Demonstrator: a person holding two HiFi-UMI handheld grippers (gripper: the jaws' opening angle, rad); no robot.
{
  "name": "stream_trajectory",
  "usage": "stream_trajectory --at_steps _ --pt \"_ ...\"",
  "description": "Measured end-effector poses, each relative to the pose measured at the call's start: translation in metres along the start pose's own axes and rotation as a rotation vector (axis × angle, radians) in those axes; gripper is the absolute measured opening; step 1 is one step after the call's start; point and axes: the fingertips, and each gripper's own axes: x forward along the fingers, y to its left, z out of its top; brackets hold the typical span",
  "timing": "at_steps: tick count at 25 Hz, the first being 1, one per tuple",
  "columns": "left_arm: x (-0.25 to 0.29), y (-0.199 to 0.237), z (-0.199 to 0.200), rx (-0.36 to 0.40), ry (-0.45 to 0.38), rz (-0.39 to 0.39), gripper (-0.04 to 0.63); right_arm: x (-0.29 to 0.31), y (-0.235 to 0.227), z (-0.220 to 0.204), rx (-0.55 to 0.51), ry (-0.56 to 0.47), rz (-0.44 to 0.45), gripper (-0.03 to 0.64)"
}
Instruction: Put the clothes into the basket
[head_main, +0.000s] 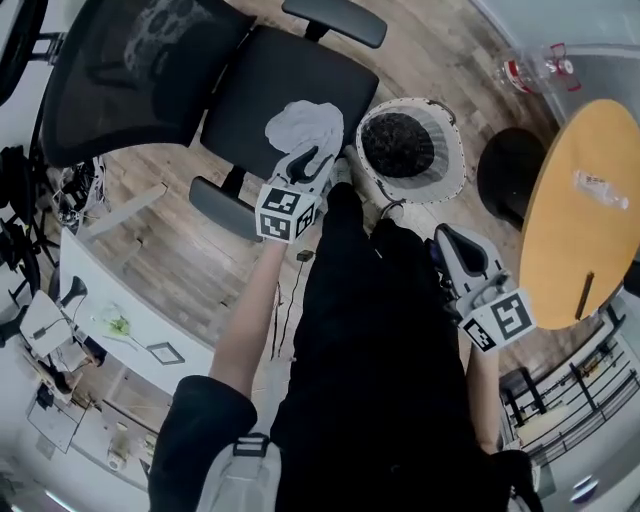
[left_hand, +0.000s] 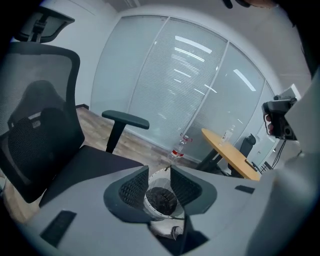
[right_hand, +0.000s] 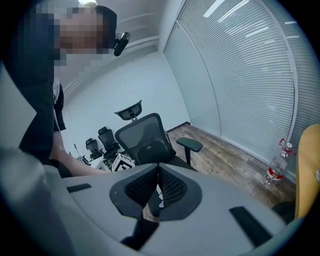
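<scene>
A black mesh-backed office chair (head_main: 270, 85) stands at the left on the wood floor, and a crumpled white garment (head_main: 305, 122) lies on the front of its seat, not in the basket. The left gripper (head_main: 312, 160) hangs right over the near edge of that garment; whether it touches the cloth cannot be told from the head view. Its cube shows only black-and-white square markers, no words. In the left gripper view its jaws stand a little apart with nothing pinched between them, and the gap frames the basket beyond. The basket (head_main: 455, 160), round with a white rim, sits on the floor just to the right of the chair and holds a dark garment (head_main: 398, 145). Further right and nearer the person, the right gripper (head_main: 450, 242) is held beside the person's dark trouser leg; its jaws are pressed together at the tips and carry nothing. At the far right is a round wooden table (head_main: 585, 230) with a clear bottle (head_main: 600, 190) lying on it. A water bottle (head_main: 538, 68) with a red label lies on the floor behind; its print is too small to read.
</scene>
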Motion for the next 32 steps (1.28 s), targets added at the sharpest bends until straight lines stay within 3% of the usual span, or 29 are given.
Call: stream_trajectory --at_steps 8,13,20,32 --pt "0.036 0.047 -0.055 -0.008 0.152 0.028 0.212 0.025 -0.006 -0.004 0.045 0.056 -0.021 0.017" --pt "0.050 0.070 -0.079 0.040 0.229 0.072 0.276 0.033 -0.010 -0.015 0.076 0.093 -0.030 0.017" --pt "0.074 0.092 -0.113 0.116 0.332 0.053 0.363 0.041 -0.012 -0.031 0.112 0.129 -0.043 0.017" --pt "0.117 0.135 -0.163 0.197 0.444 0.129 0.388 0.067 -0.019 -0.049 0.141 0.170 -0.028 0.018"
